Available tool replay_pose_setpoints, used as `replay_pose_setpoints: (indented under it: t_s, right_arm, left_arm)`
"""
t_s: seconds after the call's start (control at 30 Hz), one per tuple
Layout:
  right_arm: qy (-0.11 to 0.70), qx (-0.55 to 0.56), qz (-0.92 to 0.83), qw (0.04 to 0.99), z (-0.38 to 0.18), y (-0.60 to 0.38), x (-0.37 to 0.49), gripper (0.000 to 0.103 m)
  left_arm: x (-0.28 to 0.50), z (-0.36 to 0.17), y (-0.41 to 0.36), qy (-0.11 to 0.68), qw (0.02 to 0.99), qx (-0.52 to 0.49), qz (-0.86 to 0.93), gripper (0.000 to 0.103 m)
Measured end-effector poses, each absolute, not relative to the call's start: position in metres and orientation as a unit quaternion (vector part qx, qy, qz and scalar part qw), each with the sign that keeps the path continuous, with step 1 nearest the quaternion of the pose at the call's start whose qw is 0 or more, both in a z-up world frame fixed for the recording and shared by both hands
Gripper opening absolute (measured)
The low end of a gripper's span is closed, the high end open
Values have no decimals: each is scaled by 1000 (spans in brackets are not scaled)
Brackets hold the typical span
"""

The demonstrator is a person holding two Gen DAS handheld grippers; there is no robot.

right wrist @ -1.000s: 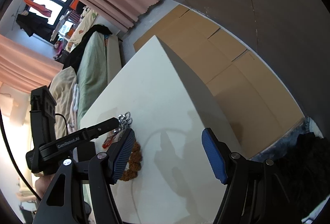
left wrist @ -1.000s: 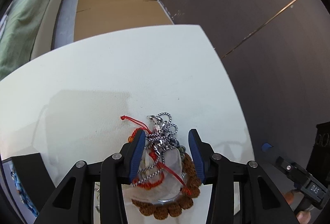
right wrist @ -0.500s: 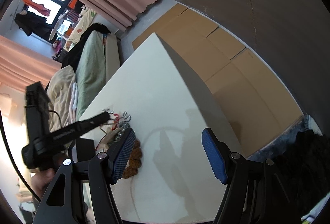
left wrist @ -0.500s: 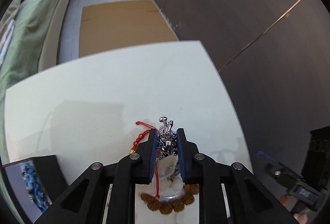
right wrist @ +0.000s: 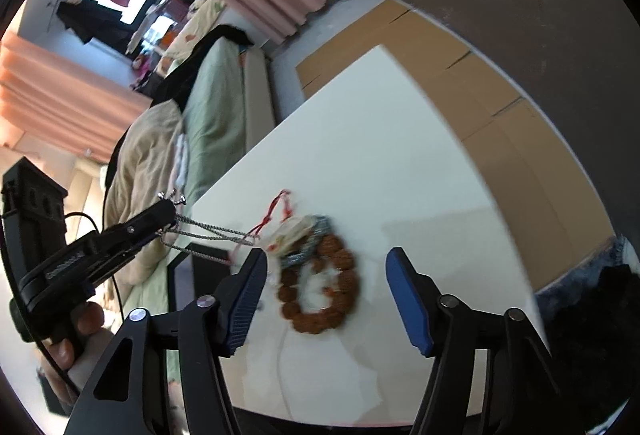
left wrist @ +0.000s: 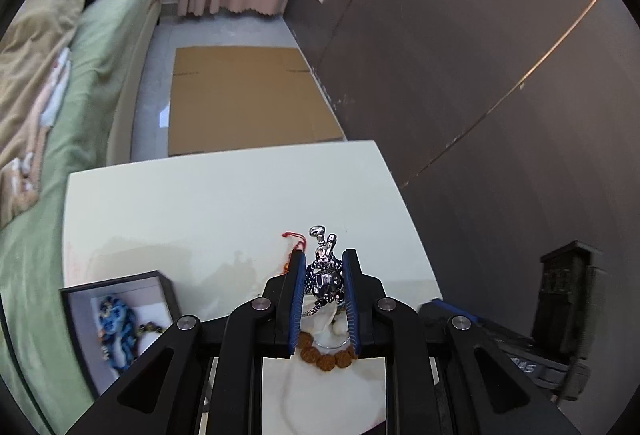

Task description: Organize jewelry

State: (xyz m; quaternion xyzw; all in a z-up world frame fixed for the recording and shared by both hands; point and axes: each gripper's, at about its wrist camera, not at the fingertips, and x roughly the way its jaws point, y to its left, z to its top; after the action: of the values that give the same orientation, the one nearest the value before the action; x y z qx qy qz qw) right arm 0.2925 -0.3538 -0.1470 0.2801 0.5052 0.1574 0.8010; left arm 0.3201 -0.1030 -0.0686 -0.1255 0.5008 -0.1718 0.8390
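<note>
Broadly, a white table (left wrist: pixel 224 211) fills the middle of both views, with a green-covered bed (left wrist: pixel 100 83) along its left side and flattened cardboard (left wrist: pixel 244 95) on the floor beyond its far edge. At the near left corner sits a dark open box (left wrist: pixel 160 281) holding a blue beaded piece (left wrist: pixel 116 331). The left gripper (left wrist: pixel 323 281) is clamped on a bunched silver chain (left wrist: pixel 325 277), and in the right wrist view its strands stretch from the raised jaws to the pile on the table. That pile holds a brown bead bracelet (right wrist: pixel 320 287) and a red cord (right wrist: pixel 276 211). The right gripper (right wrist: pixel 326 291) hovers above the bracelet; its jaws have just been closing but stand apart, gripping nothing.
</note>
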Motion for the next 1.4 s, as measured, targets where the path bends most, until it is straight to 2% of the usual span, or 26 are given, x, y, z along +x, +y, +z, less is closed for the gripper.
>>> replay_pose_setpoints:
  t_s: [0.37, 0.63, 0.7, 0.73, 0.77, 1.13, 1.4]
  right_arm:
    - [530, 267, 199, 780, -155, -295, 323, 51]
    - [566, 196, 180, 780, -176, -256, 347, 51]
    - [573, 181, 173, 780, -181, -250, 349, 35]
    - [576, 174, 170, 780, -183, -248, 349, 14]
    - [582, 173, 171, 776, -186, -247, 350, 5]
    - [532, 212, 206, 794, -143, -266, 325, 3]
    - [499, 226, 225, 806, -106, -277, 306, 3]
  left_arm:
    - [293, -35, -65, 473, 852, -149, -168, 19]
    - [279, -20, -46, 457, 862, -157, -155, 19]
    - [277, -17, -42, 454, 863, -161, -153, 19]
    - [276, -16, -41, 453, 863, -163, -152, 19]
    - [275, -13, -38, 450, 865, -164, -152, 19]
    - [270, -11, -33, 445, 863, -176, -161, 19]
    - [252, 32, -41, 399, 879, -170, -197, 19]
